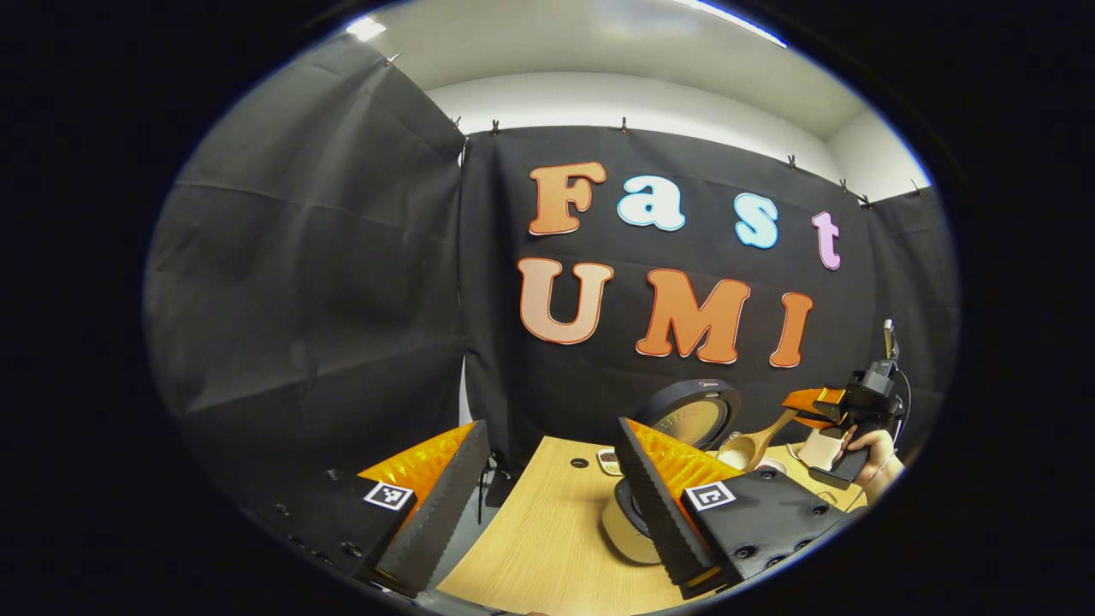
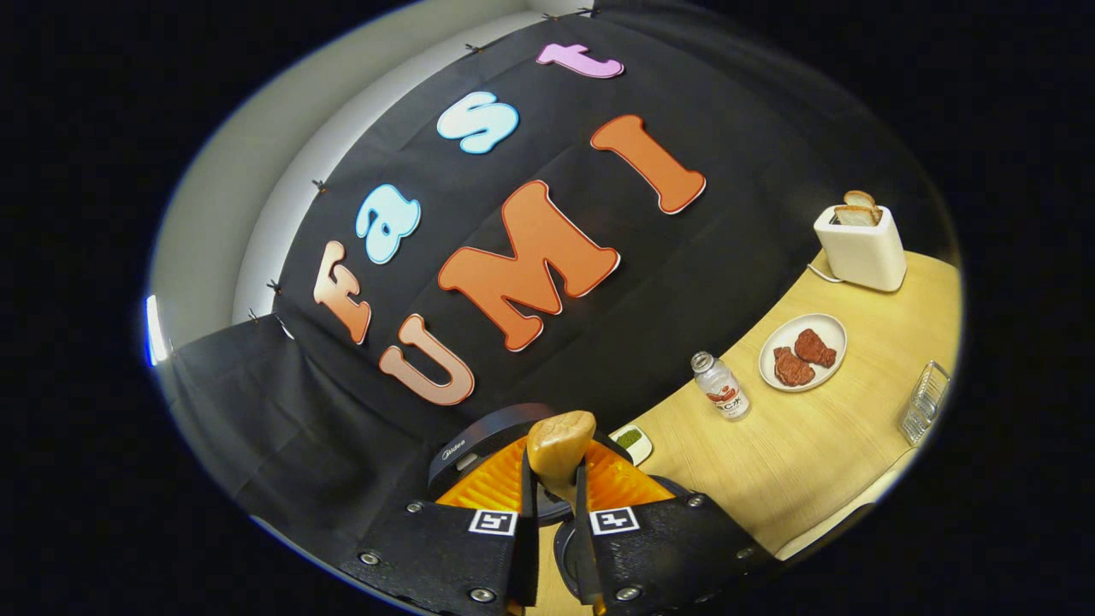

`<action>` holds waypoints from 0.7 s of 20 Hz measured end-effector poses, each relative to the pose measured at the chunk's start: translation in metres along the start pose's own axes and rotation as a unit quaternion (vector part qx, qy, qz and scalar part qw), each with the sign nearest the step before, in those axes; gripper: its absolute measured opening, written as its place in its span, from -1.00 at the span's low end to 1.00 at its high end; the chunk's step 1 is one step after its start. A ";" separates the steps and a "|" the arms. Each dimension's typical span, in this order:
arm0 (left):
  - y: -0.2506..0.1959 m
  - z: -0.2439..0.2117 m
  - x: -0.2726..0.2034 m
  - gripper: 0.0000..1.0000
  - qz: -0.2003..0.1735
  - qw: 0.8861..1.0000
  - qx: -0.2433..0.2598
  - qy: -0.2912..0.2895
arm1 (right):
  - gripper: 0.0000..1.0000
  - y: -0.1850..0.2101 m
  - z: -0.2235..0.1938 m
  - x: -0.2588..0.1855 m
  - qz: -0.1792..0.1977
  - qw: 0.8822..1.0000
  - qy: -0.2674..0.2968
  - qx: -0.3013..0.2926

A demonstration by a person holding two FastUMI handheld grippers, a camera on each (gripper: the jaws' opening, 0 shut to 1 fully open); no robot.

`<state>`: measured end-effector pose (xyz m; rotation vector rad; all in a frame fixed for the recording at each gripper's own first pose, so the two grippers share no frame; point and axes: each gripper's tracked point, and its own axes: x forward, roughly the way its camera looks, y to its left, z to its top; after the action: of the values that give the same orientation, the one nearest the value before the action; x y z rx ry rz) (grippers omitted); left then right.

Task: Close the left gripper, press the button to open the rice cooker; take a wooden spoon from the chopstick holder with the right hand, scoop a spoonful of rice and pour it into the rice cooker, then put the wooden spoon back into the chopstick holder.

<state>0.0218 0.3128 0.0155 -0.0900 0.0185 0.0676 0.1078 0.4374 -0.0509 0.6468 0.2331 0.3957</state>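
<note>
At the lower centre of the right gripper view, my right gripper (image 2: 554,505) was clamped on the wooden spoon (image 2: 560,452), its bowl tipped over the open rice cooker (image 2: 479,445).

I judged the pouring step to be in hand; next the spoon needed carrying back to the chopstick holder. In the left gripper view my left gripper (image 1: 547,496) stood wide and empty at lower centre, the cooker's lid (image 1: 691,415) raised just right of it. The table (image 2: 813,445) lay open to the right, past bottle (image 2: 721,387), plate (image 2: 823,327) and toaster (image 2: 861,248).
</note>
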 end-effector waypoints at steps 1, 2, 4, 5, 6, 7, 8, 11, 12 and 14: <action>0.001 -0.002 0.001 0.99 0.001 1.000 0.000 0.001 | -0.67 0.001 0.000 0.000 0.000 1.000 -0.001 -0.007; 0.002 -0.003 0.001 1.00 0.002 1.000 -0.001 0.003 | -0.67 0.000 0.000 0.000 0.000 1.000 -0.001 -0.013; 0.001 -0.003 0.003 0.99 0.002 1.000 -0.002 0.005 | -0.67 0.002 -0.002 0.002 0.001 1.000 -0.001 -0.023; 0.001 -0.004 0.003 0.99 0.002 1.000 -0.001 0.004 | -0.67 0.001 -0.002 0.002 0.002 1.000 -0.002 -0.028; 0.001 -0.004 0.004 1.00 0.002 1.000 -0.001 0.005 | -0.67 0.001 -0.003 0.003 0.002 0.999 -0.003 -0.032; 0.001 -0.006 0.005 1.00 0.002 1.000 0.000 0.005 | -0.67 0.003 -0.004 0.003 0.003 0.999 -0.003 -0.040; 0.000 -0.006 0.006 1.00 0.002 1.000 0.000 0.006 | -0.67 0.003 -0.005 0.003 0.004 0.999 -0.003 -0.049; 0.000 -0.009 0.007 1.00 0.002 1.000 -0.001 0.009 | -0.67 0.007 -0.010 0.004 0.006 0.997 -0.004 -0.081; 0.001 -0.009 0.008 1.00 0.002 1.000 -0.002 0.009 | -0.67 0.009 -0.011 0.004 0.008 0.996 -0.004 -0.089; 0.002 -0.007 0.007 1.00 0.003 1.000 -0.002 0.009 | -0.67 0.013 -0.012 0.003 0.012 0.995 -0.005 -0.100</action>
<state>0.0287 0.3145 0.0078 -0.0938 0.0366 0.0730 0.1033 0.4543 -0.0522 0.4552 0.1743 0.4333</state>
